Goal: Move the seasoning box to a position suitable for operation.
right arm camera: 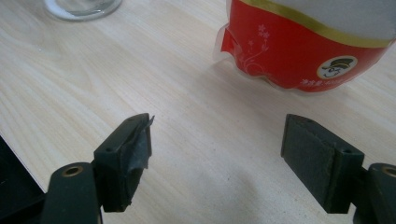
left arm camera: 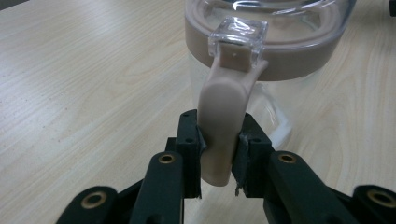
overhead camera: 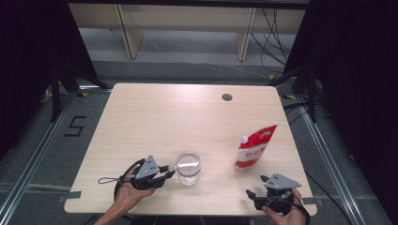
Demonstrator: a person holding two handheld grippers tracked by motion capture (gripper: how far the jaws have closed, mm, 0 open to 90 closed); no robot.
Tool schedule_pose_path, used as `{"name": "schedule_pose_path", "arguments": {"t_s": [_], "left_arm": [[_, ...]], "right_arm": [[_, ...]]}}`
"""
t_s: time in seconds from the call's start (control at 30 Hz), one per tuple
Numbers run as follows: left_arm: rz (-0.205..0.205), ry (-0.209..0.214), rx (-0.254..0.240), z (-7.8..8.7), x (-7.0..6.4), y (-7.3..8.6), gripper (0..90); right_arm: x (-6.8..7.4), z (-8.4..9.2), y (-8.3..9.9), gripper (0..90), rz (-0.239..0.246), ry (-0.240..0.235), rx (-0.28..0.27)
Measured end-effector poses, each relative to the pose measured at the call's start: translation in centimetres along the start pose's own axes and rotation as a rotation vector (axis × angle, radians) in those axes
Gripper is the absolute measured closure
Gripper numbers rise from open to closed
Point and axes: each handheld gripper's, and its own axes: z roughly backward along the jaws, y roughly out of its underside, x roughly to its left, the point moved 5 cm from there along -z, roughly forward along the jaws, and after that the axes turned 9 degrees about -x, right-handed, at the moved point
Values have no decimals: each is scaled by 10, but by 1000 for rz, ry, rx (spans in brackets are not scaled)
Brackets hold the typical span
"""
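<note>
A clear glass jar (overhead camera: 189,167) with a beige rim stands near the table's front edge. Its beige latch handle (left arm camera: 222,126) hangs down the side from a clear hinge block (left arm camera: 238,37). My left gripper (overhead camera: 168,174) is shut on that handle, its pads (left arm camera: 192,140) pressing both sides. A red and white spouted pouch (overhead camera: 254,146) stands upright at the right; its red base (right arm camera: 299,51) lies ahead of my right gripper (right arm camera: 217,151). My right gripper (overhead camera: 256,187) stands open over bare wood near the front right corner, short of the pouch.
The light wooden table (overhead camera: 187,117) has a round cable hole (overhead camera: 227,97) at the back right. The jar's base (right arm camera: 81,8) shows far left in the right gripper view. Dark curtains flank the table, with floor rails and cables beyond its edges.
</note>
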Motion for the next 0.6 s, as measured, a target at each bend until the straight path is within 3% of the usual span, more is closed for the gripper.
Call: {"name": "schedule_pose_path", "arguments": {"t_s": [0.03, 0.1, 0.17, 0.23, 0.27, 0.47, 0.6], "left_arm": [[37, -12, -12, -1, -1, 0, 738], [19, 2, -17, -2, -1, -1, 738], [33, 2, -16, -3, -3, 0, 738], [19, 10, -8, -4, -3, -1, 738], [32, 4, -20, -6, -5, -1, 738], [27, 21, -19, -10, -8, -3, 738], [7, 45, -24, -14, -12, -5, 737]], "right_arm": [[0, 0, 0, 254, 1, 0, 1], [0, 0, 0, 254, -4, 3, 4], [-1, 0, 0, 254, 8, 6, -2], [-1, 0, 0, 254, 7, 6, -2], [-1, 0, 0, 254, 7, 6, -2], [-1, -1, 0, 254, 7, 4, 0], [1, -1, 0, 254, -22, -2, 11]]}}
